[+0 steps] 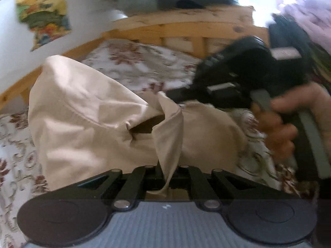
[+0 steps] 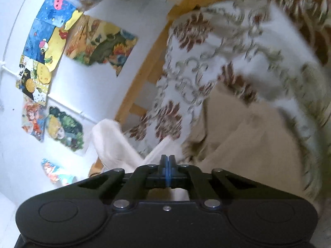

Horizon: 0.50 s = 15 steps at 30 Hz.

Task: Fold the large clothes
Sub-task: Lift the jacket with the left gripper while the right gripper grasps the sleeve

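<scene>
My left gripper (image 1: pixel 167 177) was fully closed on a fold of the beige garment (image 1: pixel 86 111), the cloth rising in a taut strip from between its fingers. The rest of the garment lay bunched on the bed, over the floral bedspread (image 1: pixel 140 66) and near the wooden bed frame (image 1: pixel 182 26). In the left wrist view, my right gripper (image 1: pixel 163 94) met a raised corner of the same garment, and my right hand (image 1: pixel 289 119) gripped its handle; the picture was blurred there. In the right wrist view, the blue pads (image 2: pixel 165 169) of that gripper were pressed together, with pale cloth showing just ahead of and beneath them, so it was closed on the garment. Colourful pictures (image 2: pixel 99 43) hung on the white wall (image 2: pixel 99 86) beside the bed.
</scene>
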Each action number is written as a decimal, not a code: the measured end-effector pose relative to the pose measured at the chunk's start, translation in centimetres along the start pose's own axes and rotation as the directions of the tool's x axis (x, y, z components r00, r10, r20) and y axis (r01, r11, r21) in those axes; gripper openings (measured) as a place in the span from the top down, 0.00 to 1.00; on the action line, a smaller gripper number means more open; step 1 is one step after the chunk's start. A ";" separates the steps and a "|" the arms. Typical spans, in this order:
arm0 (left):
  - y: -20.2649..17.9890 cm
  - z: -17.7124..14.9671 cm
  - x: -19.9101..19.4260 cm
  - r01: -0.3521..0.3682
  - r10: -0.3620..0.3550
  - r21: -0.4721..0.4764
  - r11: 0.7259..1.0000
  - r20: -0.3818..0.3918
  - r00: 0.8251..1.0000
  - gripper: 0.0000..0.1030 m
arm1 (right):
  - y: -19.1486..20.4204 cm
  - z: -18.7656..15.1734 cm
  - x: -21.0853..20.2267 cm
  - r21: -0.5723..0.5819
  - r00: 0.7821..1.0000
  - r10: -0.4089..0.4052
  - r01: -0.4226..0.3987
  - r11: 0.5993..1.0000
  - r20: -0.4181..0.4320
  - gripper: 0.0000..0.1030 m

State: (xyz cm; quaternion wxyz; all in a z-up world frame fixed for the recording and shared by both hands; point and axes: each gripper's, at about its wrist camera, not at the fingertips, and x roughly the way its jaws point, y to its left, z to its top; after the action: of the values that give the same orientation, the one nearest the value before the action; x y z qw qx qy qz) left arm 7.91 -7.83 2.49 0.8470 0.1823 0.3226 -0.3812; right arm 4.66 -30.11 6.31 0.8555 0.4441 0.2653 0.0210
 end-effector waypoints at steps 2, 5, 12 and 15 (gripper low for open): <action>-1.1 -0.6 0.7 0.015 -0.014 0.031 0.999 -0.018 1.000 0.99 | -0.3 0.1 0.2 -0.027 0.999 -0.038 0.039 0.999 0.005 1.00; -2.1 -1.6 2.1 0.019 -0.017 0.056 0.998 -0.040 0.999 0.99 | -1.5 0.3 0.9 -0.022 0.994 -0.106 0.106 0.994 -0.017 0.99; -2.2 -2.2 2.9 0.013 -0.010 0.044 0.999 -0.052 0.999 0.99 | -2.3 1.1 1.0 -0.056 0.996 -0.086 0.086 0.995 0.004 0.24; -2.3 -2.5 2.8 0.007 -0.005 0.065 0.998 -0.043 0.999 0.99 | -1.6 0.9 2.8 -0.136 0.997 -0.070 0.065 0.989 -0.029 0.24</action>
State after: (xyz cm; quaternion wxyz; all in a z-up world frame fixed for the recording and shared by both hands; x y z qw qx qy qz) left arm 6.51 -9.40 -1.39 0.8323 0.2169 0.3288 -0.3900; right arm 7.19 -30.99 4.32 0.8793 0.3756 0.2924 0.0174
